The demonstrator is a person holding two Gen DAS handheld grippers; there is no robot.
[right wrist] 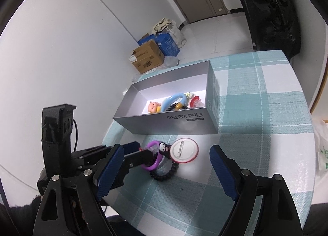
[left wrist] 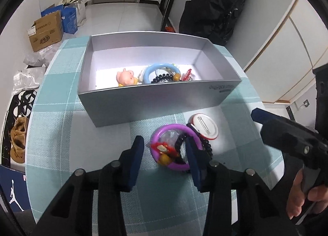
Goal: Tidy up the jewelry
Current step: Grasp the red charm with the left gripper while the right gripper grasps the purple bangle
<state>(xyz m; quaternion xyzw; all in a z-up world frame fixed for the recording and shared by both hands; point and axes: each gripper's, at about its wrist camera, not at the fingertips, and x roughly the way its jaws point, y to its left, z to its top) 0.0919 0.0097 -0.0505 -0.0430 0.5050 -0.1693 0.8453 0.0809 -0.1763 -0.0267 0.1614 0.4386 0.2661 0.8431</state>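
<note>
The left gripper sits closest in the left wrist view, its blue-padded fingers lowered around the purple ring on the checked tablecloth. The jaws stand fairly narrow, one pad outside the ring's left edge with a sliver of cloth still showing between, the other over its right side; whether the pads actually press on it I cannot tell. A red-and-yellow charm lies inside the ring, and a black beaded bracelet curls against its right side, touching a round white pin badge just beyond.

The right gripper hovers over the same cluster with jaws spread wide, holding nothing.

Behind the pile stands the open grey box, which contains a pink pig figure, a blue ring and a red piece.
</note>
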